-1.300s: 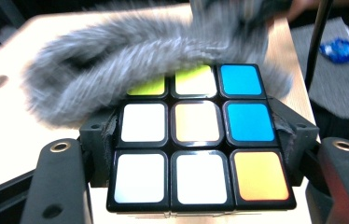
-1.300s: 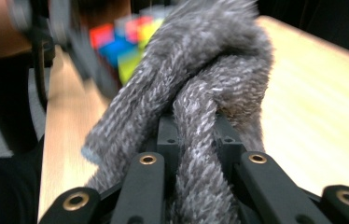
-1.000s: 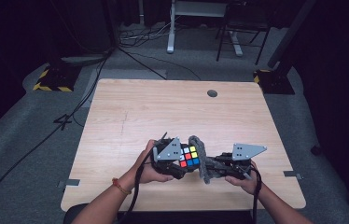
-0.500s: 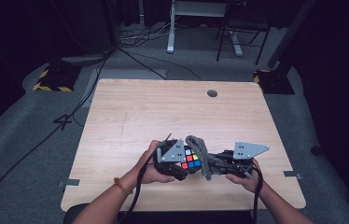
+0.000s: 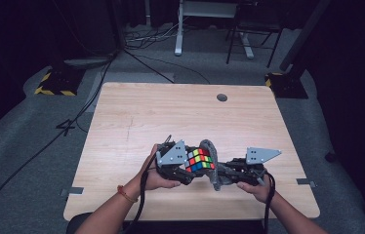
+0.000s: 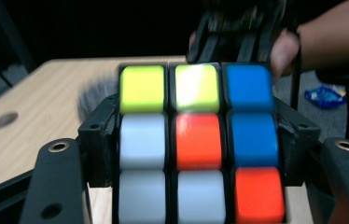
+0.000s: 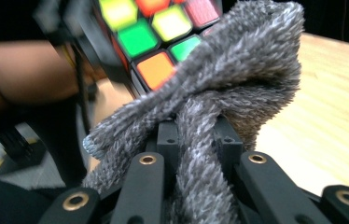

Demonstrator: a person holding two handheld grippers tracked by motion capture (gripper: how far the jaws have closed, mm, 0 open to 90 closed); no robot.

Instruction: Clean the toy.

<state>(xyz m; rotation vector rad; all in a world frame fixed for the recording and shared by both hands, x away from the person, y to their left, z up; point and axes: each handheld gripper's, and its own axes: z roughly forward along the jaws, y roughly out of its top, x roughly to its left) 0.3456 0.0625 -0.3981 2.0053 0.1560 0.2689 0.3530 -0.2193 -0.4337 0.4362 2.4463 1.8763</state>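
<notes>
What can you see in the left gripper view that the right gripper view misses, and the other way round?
The left gripper view alone gives one whole face of the multicoloured puzzle cube clamped between its jaws: yellow, yellow, blue on top, white, orange, blue in the middle, white, white, orange below. The right gripper view alone gives the fuzzy grey cloth pinched between its jaws and pressed against the cube. Both show the cube, the pale wooden table and part of the person's other arm.

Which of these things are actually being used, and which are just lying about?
In use:
- colour cube, clamped in the left tongs
- grey cloth, pinched in the right tongs and pressed on the cube

Lying about:
- blue packet on the floor
- cables beyond the table
</notes>
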